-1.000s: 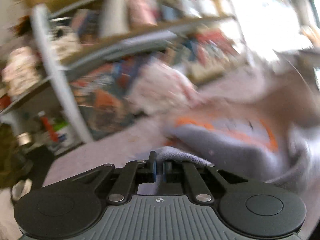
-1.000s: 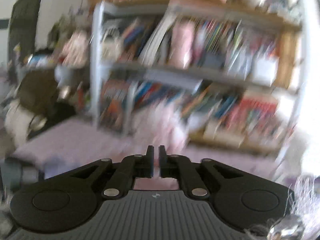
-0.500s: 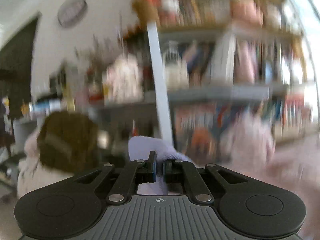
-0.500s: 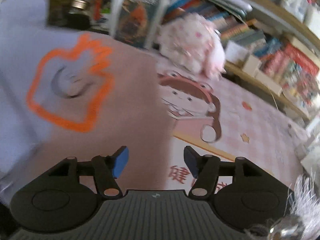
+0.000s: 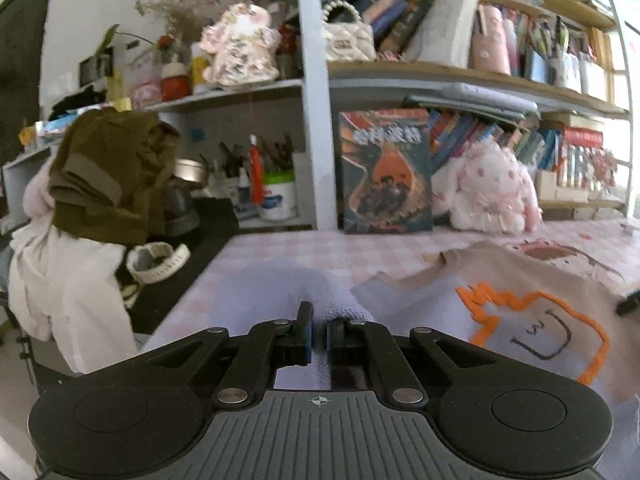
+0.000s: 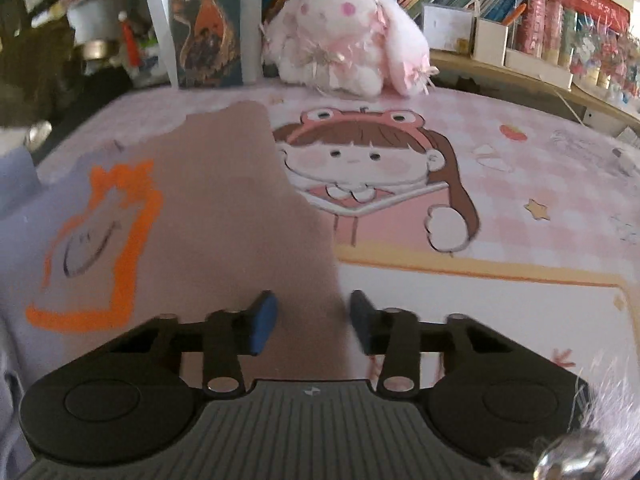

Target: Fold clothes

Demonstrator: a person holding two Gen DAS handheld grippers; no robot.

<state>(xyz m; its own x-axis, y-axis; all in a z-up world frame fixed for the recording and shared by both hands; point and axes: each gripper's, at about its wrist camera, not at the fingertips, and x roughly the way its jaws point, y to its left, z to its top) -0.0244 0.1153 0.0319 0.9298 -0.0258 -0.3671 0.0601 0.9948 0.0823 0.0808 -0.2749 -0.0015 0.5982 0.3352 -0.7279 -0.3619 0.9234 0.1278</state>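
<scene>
- Garment [image 6: 224, 216]: a two-tone top, lavender and dusty brown, bearing an orange outline print [image 6: 104, 248] with a small drawn face. It lies spread on the pink checked mat [image 6: 520, 208], over the mat's left part, its edge touching the cartoon girl picture [image 6: 360, 160].
- Left gripper [image 5: 318, 336]: jaws drawn narrow, clamped on a bunched lavender fold of the garment, which rises between the pads.
- Right gripper [image 6: 312, 322]: jaws apart and just closing in, set astride the brown edge of the garment; pads do not yet press the cloth.
- Behind the mat: a pink plush rabbit [image 6: 344, 44] and an upright book [image 6: 208, 28] stand against a shelf unit [image 5: 312, 92] crowded with books.
- Left of the mat, in the left wrist view: an olive-brown garment [image 5: 108, 176] heaped over white cloth [image 5: 68, 280].
</scene>
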